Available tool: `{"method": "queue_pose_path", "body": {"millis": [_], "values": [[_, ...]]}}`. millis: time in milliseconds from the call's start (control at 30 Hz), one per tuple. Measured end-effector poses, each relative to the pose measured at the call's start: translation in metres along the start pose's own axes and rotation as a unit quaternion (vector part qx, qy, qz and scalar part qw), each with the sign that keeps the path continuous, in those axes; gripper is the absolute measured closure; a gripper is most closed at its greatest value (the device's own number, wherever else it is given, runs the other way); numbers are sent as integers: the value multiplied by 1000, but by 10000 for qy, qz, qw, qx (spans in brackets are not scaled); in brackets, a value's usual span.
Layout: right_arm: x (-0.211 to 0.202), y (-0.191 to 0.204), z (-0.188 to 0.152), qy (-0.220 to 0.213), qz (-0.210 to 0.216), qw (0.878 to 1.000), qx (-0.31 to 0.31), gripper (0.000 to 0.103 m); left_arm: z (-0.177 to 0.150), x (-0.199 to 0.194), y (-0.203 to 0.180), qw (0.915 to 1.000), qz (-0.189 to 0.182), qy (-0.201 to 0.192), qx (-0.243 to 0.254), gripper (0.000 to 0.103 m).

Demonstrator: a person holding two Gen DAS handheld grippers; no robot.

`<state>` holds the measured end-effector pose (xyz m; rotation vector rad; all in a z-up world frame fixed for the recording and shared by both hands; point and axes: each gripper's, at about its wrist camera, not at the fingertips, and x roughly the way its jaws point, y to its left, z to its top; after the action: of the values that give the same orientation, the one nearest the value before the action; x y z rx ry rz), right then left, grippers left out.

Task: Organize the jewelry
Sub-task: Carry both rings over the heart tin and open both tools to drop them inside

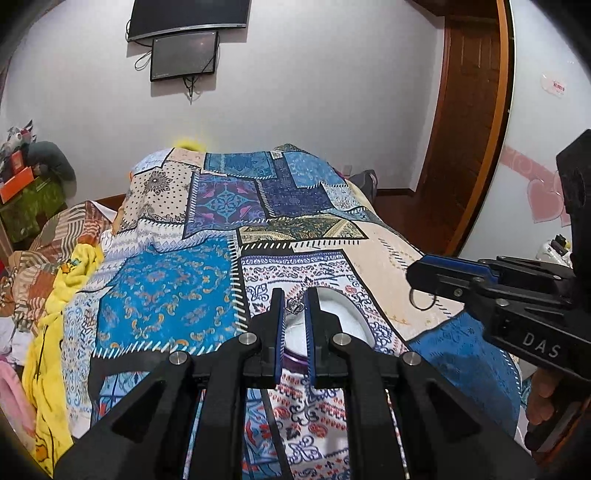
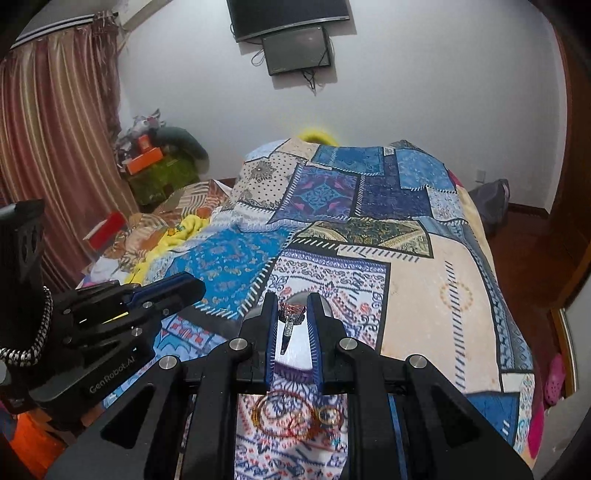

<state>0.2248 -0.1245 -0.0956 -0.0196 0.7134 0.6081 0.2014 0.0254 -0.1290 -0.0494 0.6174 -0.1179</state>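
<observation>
My left gripper (image 1: 295, 306) is shut on a small silver crown-shaped ring (image 1: 294, 305), held over a white dish with a purple rim (image 1: 343, 314) on the bed. My right gripper (image 2: 293, 314) is shut on a silver ring with a red and dark stone top (image 2: 291, 314), over the same white dish (image 2: 295, 350). In the left wrist view the right gripper (image 1: 419, 280) comes in from the right with a ring band (image 1: 421, 301) hanging below its tips. Gold and red bangles and rings (image 2: 295, 413) lie on the cover below the right gripper.
A patchwork blue and cream bedcover (image 1: 221, 229) covers the bed. A yellow blanket (image 1: 66, 288) and clutter lie at the left. A wooden door (image 1: 469, 122) stands at the right. Two dark screens (image 2: 295, 33) hang on the far wall. Striped curtains (image 2: 55, 129) hang at the left.
</observation>
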Motion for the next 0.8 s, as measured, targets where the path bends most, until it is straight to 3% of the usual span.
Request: {"method": "queue_pose_path", "body": {"millis": [800], "values": [[74,-10,-4,833,120,9964,-78,89,-16,70,6,9967,-435,682,-67,94]]}}
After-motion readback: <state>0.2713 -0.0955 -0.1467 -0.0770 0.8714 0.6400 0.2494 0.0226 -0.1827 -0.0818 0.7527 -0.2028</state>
